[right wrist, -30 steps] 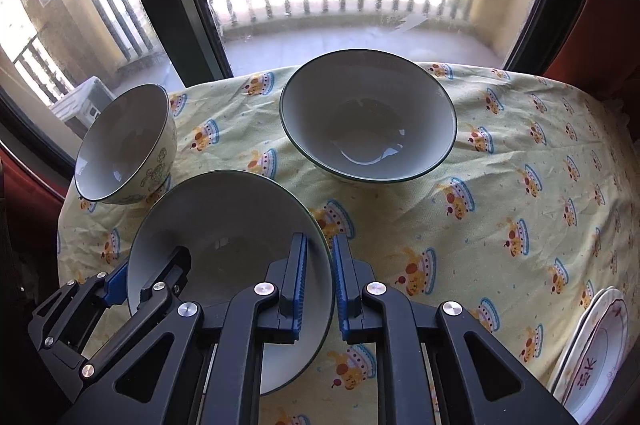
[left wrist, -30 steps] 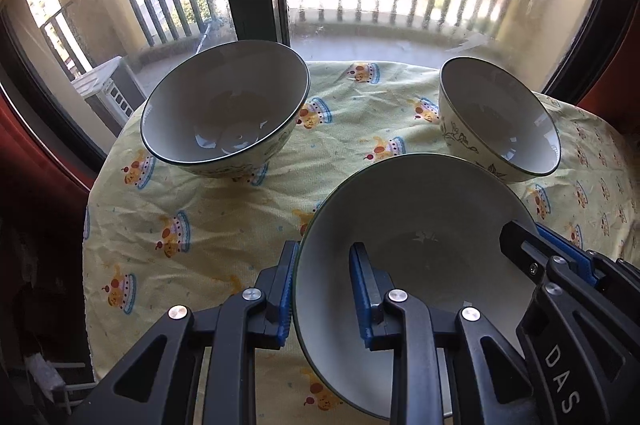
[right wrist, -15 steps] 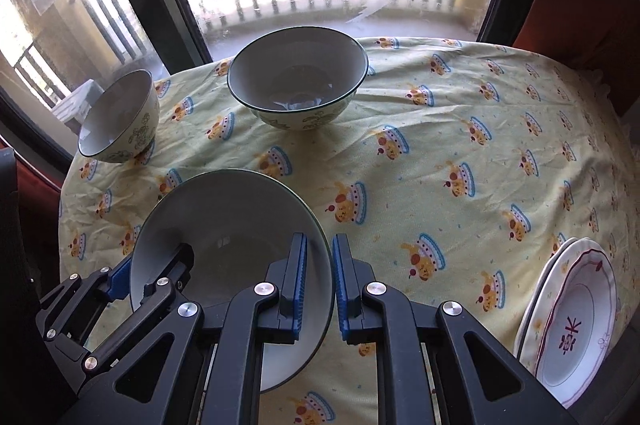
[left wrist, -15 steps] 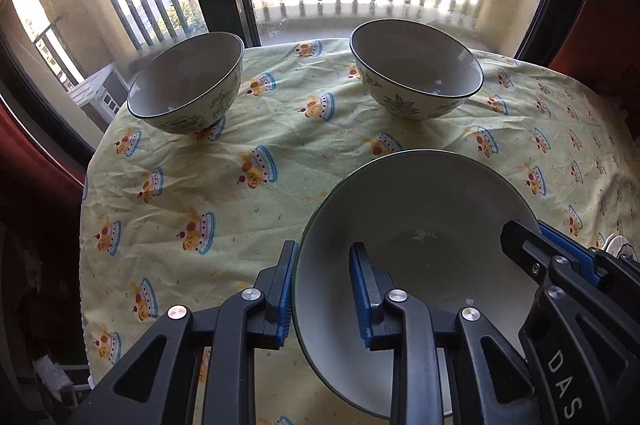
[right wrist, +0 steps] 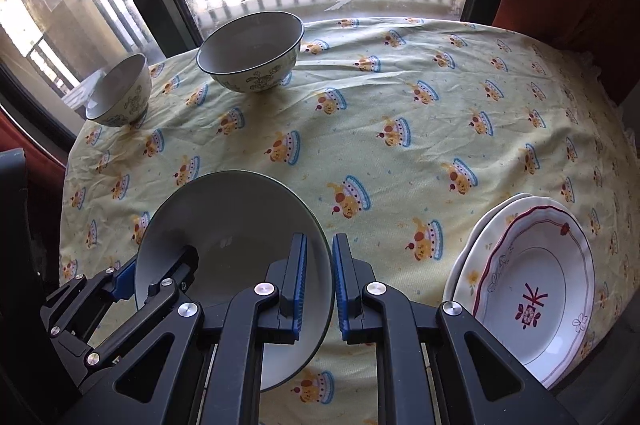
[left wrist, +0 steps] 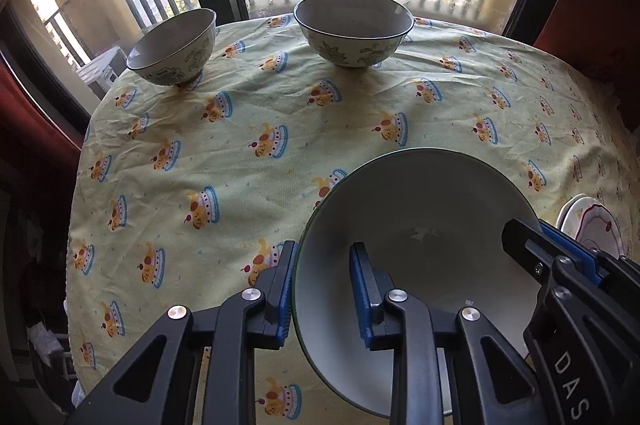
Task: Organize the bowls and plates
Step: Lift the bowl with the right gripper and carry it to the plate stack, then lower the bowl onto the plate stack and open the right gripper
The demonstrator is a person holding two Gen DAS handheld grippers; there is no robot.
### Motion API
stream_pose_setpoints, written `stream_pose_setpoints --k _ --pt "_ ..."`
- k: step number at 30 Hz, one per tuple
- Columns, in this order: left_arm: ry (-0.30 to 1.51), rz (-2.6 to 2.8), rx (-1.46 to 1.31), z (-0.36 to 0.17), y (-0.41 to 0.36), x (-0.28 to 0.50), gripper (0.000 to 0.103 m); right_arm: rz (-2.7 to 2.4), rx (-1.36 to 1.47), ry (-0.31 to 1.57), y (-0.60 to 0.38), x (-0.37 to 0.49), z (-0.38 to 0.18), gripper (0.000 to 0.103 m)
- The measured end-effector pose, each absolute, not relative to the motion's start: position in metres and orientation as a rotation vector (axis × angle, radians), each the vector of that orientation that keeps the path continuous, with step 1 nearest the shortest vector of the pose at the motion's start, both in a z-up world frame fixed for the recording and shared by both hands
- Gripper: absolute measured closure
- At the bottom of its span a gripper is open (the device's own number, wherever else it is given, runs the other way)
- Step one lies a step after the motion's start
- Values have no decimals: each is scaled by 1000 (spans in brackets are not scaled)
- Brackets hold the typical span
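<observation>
Both hand-held grippers grip the same large bowl (left wrist: 420, 225), one on each side of its rim. The left hand-held gripper (left wrist: 322, 289) is closed on the bowl's left edge: one blue pad sits outside the wall and the other inside, with the thin rim pinched between them. The right hand-held gripper (right wrist: 318, 285) is clamped on the opposite edge in the same way, its pads nearly together with only the rim between. In the left wrist view the right hand-held gripper reaches in from the lower right to the bowl's far rim; in the right wrist view the left one comes in from the lower left.

The large bowl is grey-white inside with a dark rim, is empty, and tilts a little. It is at the near side of the bench (right wrist: 400, 97), over the yellow cloth with its cartoon print; whether it touches the cloth I cannot tell.

There are three bowls in all. The other two stand upright at the far side of the bench by the window: a small patterned bowl (left wrist: 174, 47) at the left and a wider patterned bowl (left wrist: 354, 27) to its right, apart from each other and well apart from the held one.

There are two plates, stacked (right wrist: 532, 289), at the near right edge of the bench. The top one has a dark red rim line and a red motif in its middle.
</observation>
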State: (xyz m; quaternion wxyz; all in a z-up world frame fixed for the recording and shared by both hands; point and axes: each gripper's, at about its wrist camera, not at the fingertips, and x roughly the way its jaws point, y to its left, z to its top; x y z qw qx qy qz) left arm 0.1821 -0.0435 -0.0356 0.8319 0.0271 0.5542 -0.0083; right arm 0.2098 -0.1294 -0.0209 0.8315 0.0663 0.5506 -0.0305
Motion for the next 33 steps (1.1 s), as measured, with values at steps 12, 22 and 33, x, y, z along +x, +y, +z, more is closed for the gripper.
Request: stream_pose_setpoints --k 12,22,33 --pt "1201 25 -4 -48 -75 141 79 -17 106 1190 -165 171 -30 86" --pt "1164 75 3 -53 -91 132 77 21 89 1188 -179 165 -43 86" --pt "1167 96 -63 -56 -93 122 47 113 68 1185 -180 165 -46 63"
